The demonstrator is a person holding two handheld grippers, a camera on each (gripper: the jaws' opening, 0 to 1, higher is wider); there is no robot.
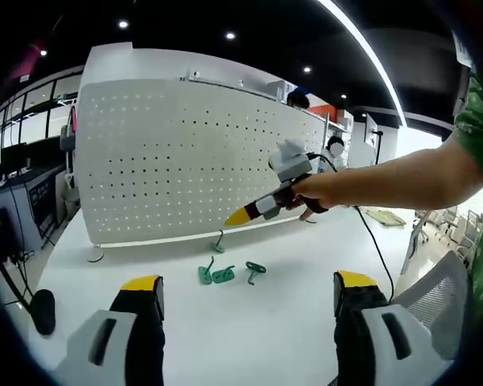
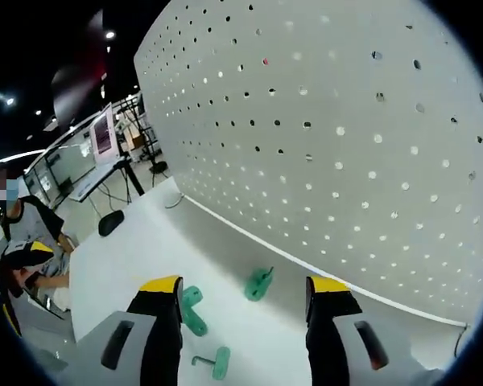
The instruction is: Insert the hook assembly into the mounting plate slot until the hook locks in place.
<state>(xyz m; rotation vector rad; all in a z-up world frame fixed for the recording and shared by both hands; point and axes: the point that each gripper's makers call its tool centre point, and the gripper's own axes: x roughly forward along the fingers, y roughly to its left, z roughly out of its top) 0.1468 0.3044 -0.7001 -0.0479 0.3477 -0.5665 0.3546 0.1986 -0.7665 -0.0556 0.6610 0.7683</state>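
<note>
Jaws apart, green hooks between.

Four green hooks, one white pegboard, two grippers

A white worktop carries the things. A white pegboard stands upright on it, its lower edge meeting the surface along a long line. Green hooks lie on the worktop in front of the board: in the left gripper view one sits near the board's foot, and three more lie close together nearer the camera. In the right gripper view, one hook lies near the board, two others farther out. A dark oval object rests at the worktop's left edge.
</note>
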